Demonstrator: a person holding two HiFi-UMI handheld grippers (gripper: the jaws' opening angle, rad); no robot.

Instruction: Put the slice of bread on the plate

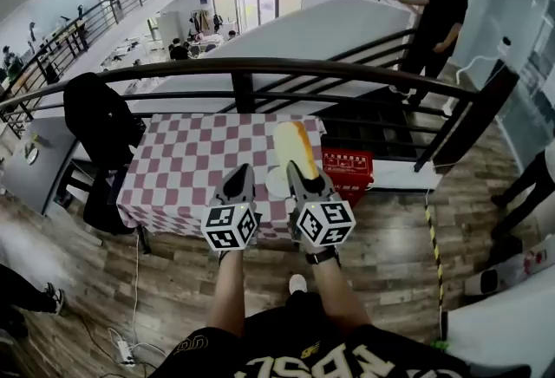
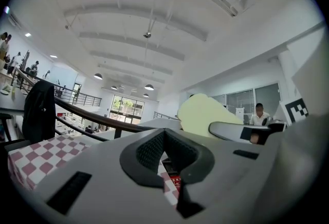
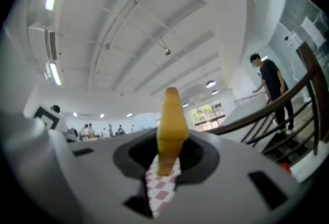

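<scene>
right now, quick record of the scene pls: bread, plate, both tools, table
bread: slice of bread, upright, held off the table
right tool: shut on the bread's lower edge
left tool: jaws together, nothing between them
plate: white plate on the table, partly hidden by the tools; bread not on it yet
table: checkered table, by the railing

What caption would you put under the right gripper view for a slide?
Right gripper shut on a slice of bread, held upright and edge-on to the camera, above a checkered tablecloth.
</scene>
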